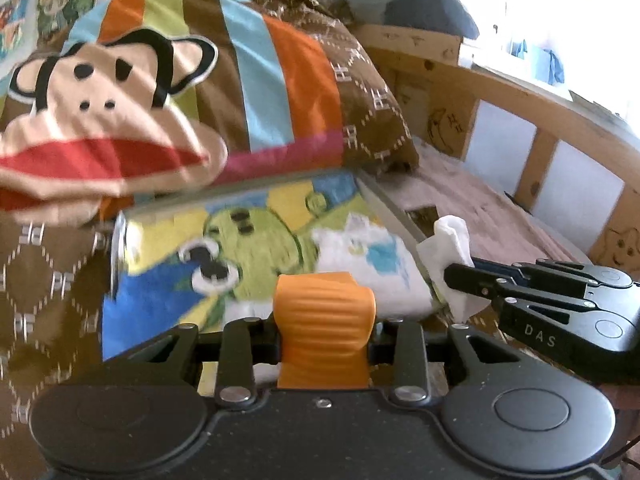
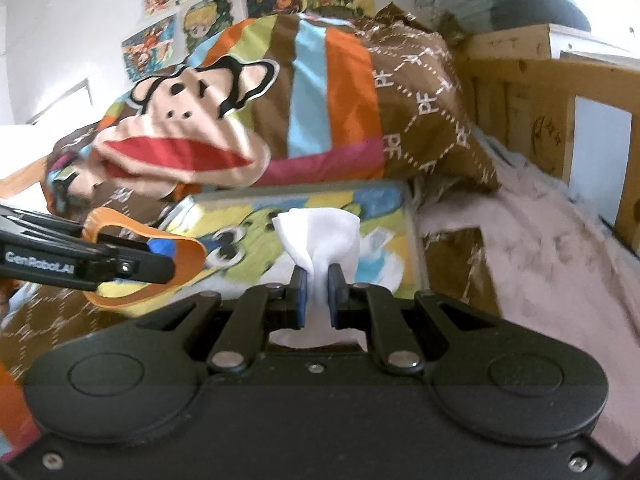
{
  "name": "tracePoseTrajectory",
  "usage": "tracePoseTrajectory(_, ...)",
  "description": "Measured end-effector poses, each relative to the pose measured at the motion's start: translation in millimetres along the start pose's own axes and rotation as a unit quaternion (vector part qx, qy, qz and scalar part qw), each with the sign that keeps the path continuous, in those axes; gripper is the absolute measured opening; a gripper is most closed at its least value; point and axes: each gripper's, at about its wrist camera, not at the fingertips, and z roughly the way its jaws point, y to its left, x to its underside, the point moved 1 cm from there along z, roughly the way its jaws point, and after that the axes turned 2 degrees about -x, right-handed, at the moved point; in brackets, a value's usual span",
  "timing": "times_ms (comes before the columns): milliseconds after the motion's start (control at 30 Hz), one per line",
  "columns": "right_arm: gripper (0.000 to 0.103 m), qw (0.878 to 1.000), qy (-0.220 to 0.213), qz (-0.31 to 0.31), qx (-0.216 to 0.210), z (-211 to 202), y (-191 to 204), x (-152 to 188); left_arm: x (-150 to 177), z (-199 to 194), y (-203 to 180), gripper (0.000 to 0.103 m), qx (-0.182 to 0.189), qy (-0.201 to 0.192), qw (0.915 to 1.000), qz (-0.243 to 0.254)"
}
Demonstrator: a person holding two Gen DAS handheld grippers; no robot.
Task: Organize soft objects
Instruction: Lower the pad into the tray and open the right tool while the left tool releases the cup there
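Note:
My left gripper [image 1: 323, 320] is shut on an orange ribbed soft band [image 1: 322, 312]; the band shows as an orange loop in the right wrist view [image 2: 132, 236], with the left gripper [image 2: 160, 258] pinching it. My right gripper [image 2: 317, 280] is shut on a white sock [image 2: 320, 232]; it shows at the right of the left wrist view [image 1: 450, 276], holding the white sock [image 1: 452, 240]. Both hover over a colourful cartoon-frog tin box [image 1: 256, 248], also in the right wrist view [image 2: 384, 232], lying on the bed.
A monkey-face striped pillow [image 1: 120, 120] and brown patterned bedding [image 1: 372, 104] lie behind the tin. A pink blanket [image 2: 540, 232] covers the mattress at right. A wooden bed rail [image 1: 540, 120] runs along the right. Posters [image 2: 160, 44] hang on the wall.

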Motion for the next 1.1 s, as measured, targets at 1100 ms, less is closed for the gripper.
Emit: tracePoseTrajectory(1100,0.017,0.997,0.072,0.0,0.014,104.2,-18.4,14.0,-5.7,130.2,17.8,0.043,-0.046,0.016,0.997,-0.06)
